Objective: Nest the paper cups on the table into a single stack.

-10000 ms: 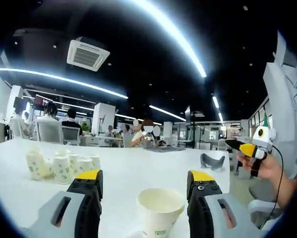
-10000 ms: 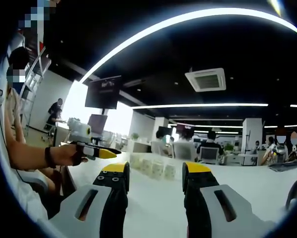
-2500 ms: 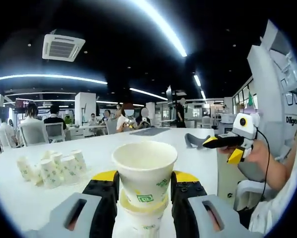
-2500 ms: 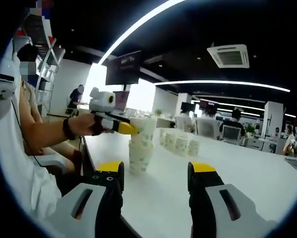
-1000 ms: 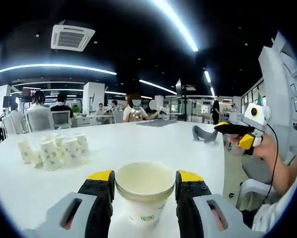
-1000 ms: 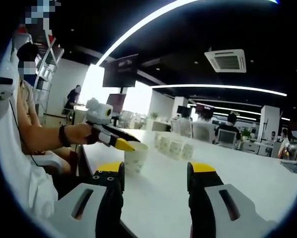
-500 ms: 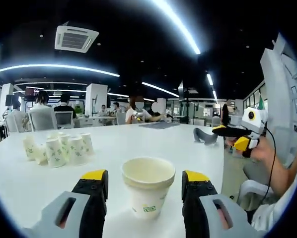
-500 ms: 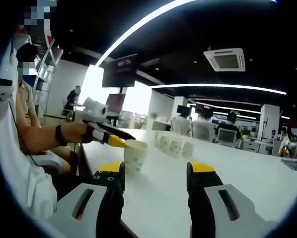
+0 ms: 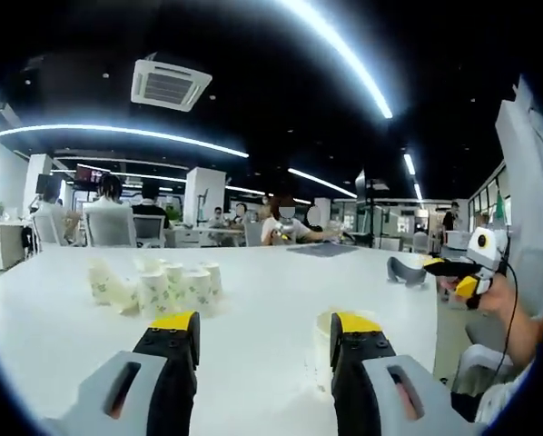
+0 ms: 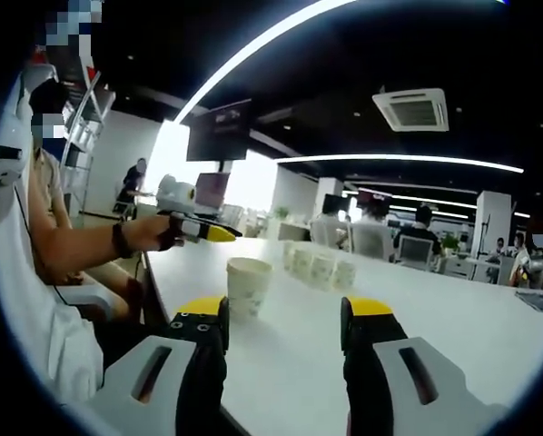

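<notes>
— Big office room, is it? What sits on the white table (image 9: 253, 300)?

— Yes, with long ceiling lights (image 9: 344, 64) and an air vent (image 9: 170, 85) up top. Far back, people sit on chairs at desks. On the white table stands a bunch of paper cups (image 9: 158, 287), close together, well out from the near edge. One of them leans over at the end of the bunch. In the right gripper view the same bunch (image 10: 320, 268) stands farther along the table.

— Where is the stack?

— The stacked paper cups (image 10: 248, 285) stand upright near the table edge, close to the person. In the left gripper view that stack (image 9: 324, 350) peeks out just behind the right jaw, partly hidden.

— What do the tools do?

— The left gripper (image 9: 264, 331) has its jaws wide apart with nothing between them. In the right gripper view it (image 10: 206, 232) is up in the air, above and a bit to one side of the stack, not touching it, held in the person's hand (image 10: 153, 232). The right gripper (image 10: 283, 316) also has its jaws spread apart and holds nothing. It shows in the left gripper view too (image 9: 455, 273), off past the table's far side edge, near a grey thing (image 9: 405, 272) lying on the table.
</notes>
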